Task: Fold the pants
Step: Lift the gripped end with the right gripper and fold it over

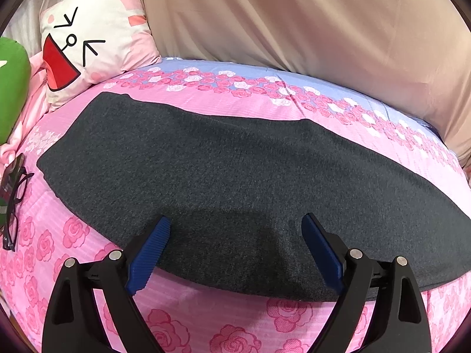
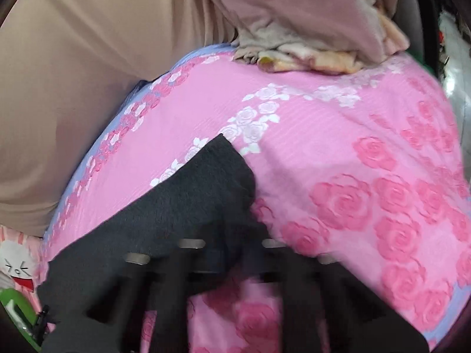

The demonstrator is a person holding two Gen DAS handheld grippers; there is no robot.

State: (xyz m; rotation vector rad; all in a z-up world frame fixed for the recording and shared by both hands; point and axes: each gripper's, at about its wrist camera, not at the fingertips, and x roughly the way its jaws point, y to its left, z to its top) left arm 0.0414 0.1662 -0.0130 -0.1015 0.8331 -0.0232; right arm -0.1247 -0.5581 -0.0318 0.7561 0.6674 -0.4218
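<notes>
Dark grey pants lie flat across a pink rose-print bedsheet, folded into a long strip running from left to right. My left gripper hovers open over the strip's near edge, its blue pads spread wide with only flat cloth below them. In the right wrist view the pants' end comes to a point on the bedsheet. My right gripper is blurred by motion. Its fingers stand close together at the pants' right edge, apparently pinching the cloth.
A cartoon-face pillow and a green cushion sit at the far left, with black glasses on the sheet below them. Beige fabric runs along the back. Folded blankets are piled at the sheet's far end.
</notes>
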